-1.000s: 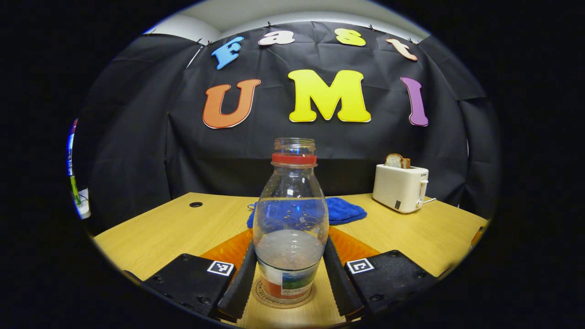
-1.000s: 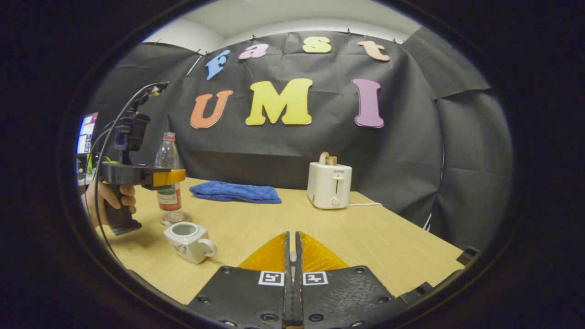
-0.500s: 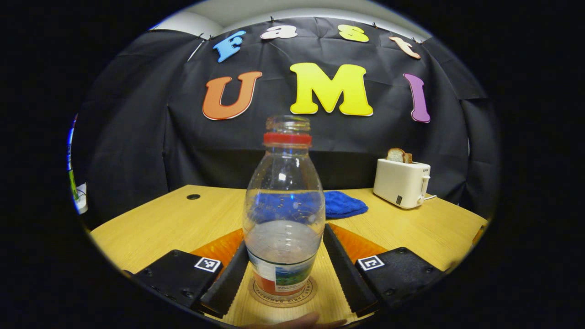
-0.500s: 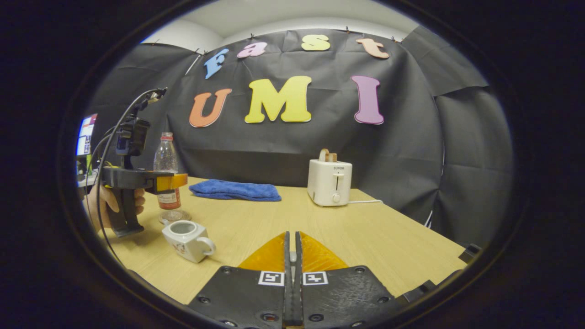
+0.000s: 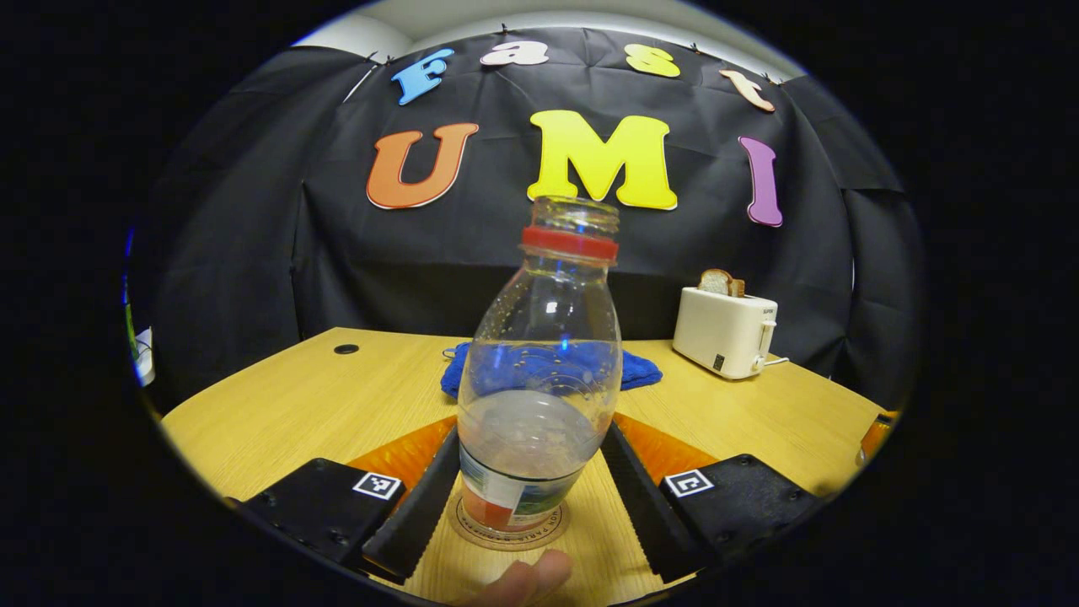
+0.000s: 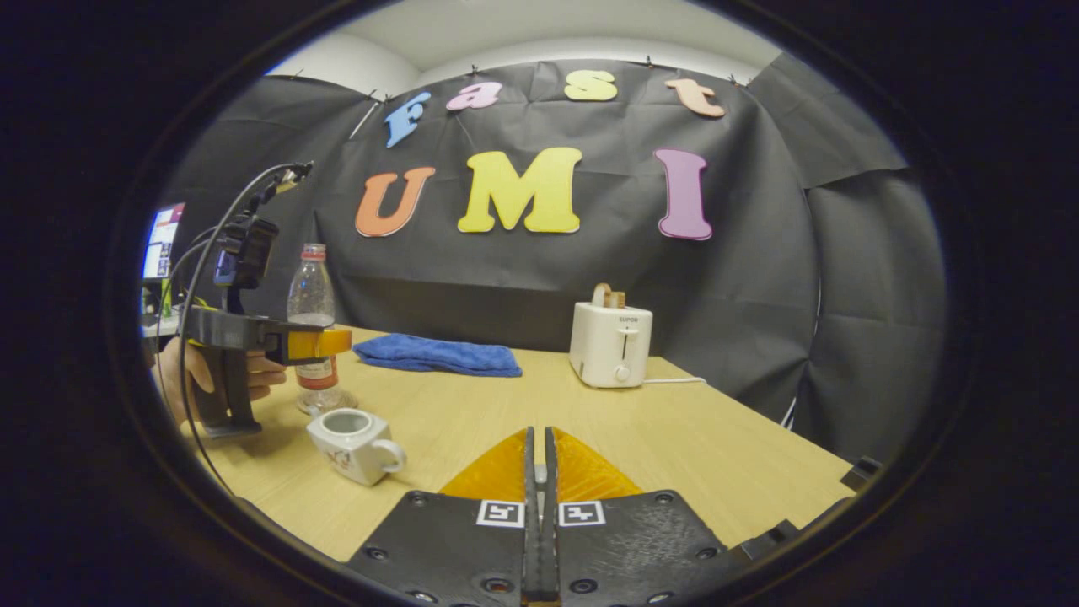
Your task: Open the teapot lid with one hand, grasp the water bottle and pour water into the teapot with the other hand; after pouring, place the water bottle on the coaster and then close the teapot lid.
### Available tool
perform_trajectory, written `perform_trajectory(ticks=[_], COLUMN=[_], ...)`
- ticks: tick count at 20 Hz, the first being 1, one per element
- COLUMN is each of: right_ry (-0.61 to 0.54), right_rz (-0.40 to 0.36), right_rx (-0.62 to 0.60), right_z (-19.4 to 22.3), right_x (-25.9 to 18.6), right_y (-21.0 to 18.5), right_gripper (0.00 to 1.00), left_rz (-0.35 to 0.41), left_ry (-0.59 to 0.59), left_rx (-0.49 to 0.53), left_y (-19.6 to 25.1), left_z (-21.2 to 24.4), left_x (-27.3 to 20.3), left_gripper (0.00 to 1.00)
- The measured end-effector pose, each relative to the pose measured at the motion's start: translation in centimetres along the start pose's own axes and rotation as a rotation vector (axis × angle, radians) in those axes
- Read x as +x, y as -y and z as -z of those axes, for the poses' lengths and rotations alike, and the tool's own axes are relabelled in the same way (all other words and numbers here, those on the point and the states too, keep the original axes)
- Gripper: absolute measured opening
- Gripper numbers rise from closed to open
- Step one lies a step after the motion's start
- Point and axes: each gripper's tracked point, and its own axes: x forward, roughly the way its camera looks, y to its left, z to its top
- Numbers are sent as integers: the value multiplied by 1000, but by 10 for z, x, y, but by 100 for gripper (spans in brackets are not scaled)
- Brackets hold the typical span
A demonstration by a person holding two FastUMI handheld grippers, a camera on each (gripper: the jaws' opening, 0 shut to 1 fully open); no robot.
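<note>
The water bottle [image 5: 539, 371] stands on the coaster [image 5: 508, 533], the left tool [image 5: 523, 506] spread apart around it. The right tool [image 6: 538, 497] is pressed together; whether it pinches the lid cannot be told. Next, the open teapot [image 6: 354, 434] needs its lid back.

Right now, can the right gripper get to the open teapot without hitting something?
Probably yes. The teapot stands on bare table ahead-left of the right gripper; the water bottle and left gripper stand behind it.

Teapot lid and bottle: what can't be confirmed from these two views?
- Teapot, right gripper view: stands open; what, if anything, the shut right tool pinches can't be made out.
- Water bottle, left gripper view: fingers flank it over the coaster; contact unclear.
- Label: too small.
</note>
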Motion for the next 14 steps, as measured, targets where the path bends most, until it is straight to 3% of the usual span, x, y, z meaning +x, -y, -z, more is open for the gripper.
perform_trajectory(ticks=[14], right_ry=[3], right_rz=[-26], right_rx=[-14], right_z=[-2], right_x=[-13], right_y=[-10], right_gripper=[0], left_rz=[-23], left_ry=[9], left_rx=[21], left_y=[-15], left_z=[2], left_x=[-2], left_gripper=[98])
